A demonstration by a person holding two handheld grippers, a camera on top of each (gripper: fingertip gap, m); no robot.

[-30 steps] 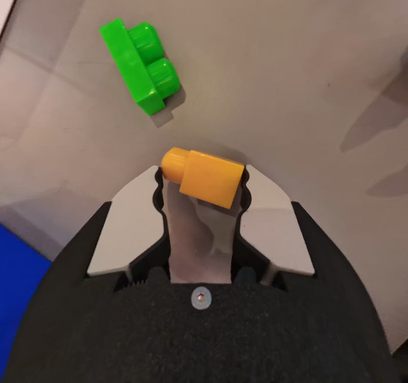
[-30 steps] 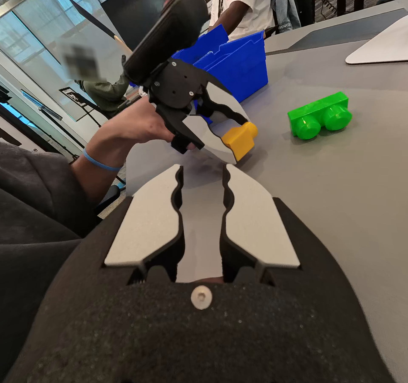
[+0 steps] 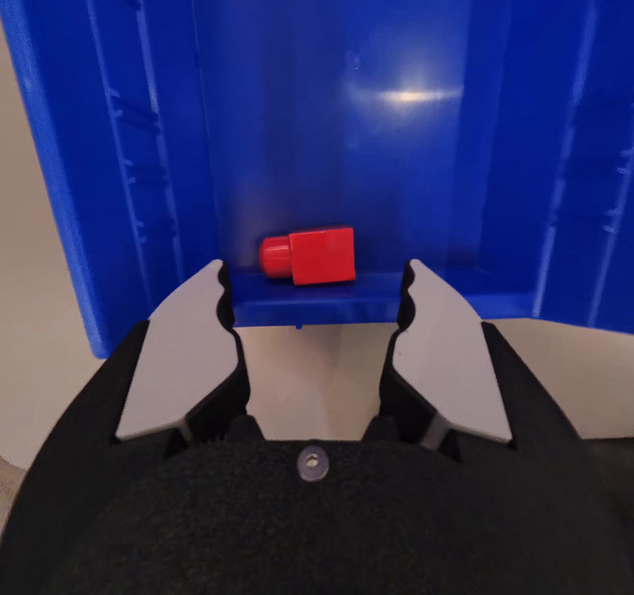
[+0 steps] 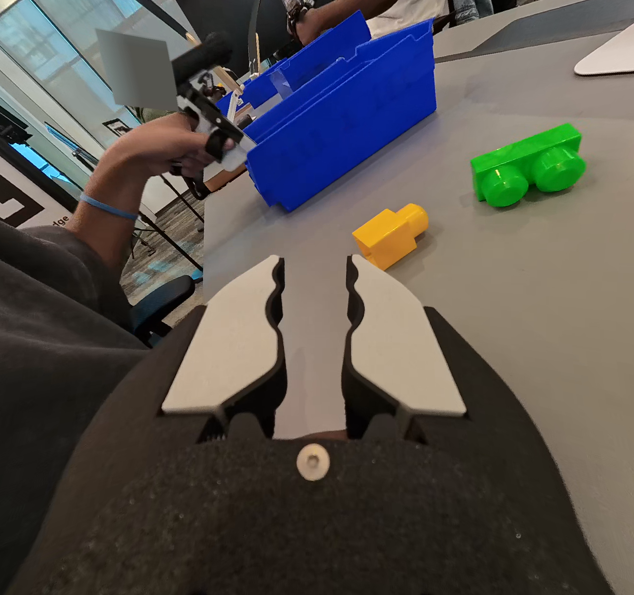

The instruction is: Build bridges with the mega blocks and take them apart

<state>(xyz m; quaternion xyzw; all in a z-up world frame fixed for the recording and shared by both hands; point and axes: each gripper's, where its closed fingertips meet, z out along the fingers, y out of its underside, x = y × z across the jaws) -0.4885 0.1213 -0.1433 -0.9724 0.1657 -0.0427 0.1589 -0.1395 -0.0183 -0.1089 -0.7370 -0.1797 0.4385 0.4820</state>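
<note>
Left claw (image 3: 315, 270), spread wide and empty, faces the red block (image 3: 308, 256) lying in the blue bin (image 3: 377, 132).

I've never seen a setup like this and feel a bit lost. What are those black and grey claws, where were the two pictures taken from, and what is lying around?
There is no robot here. A person holds a hand tool in each hand, and each tool has two grey fingers and a camera looking out along them.

The left view looks over the left gripper into a blue bin. Its fingers are spread wide and hold nothing. A red block lies on its side in the bin, just beyond the fingertips.

The right view looks over the right gripper across a grey table. Its fingers are also apart and empty. On the table lie a yellow block and a green block with two studs, both on their sides. Farther back, the person's hand holds the left tool at the bin's end.
</note>
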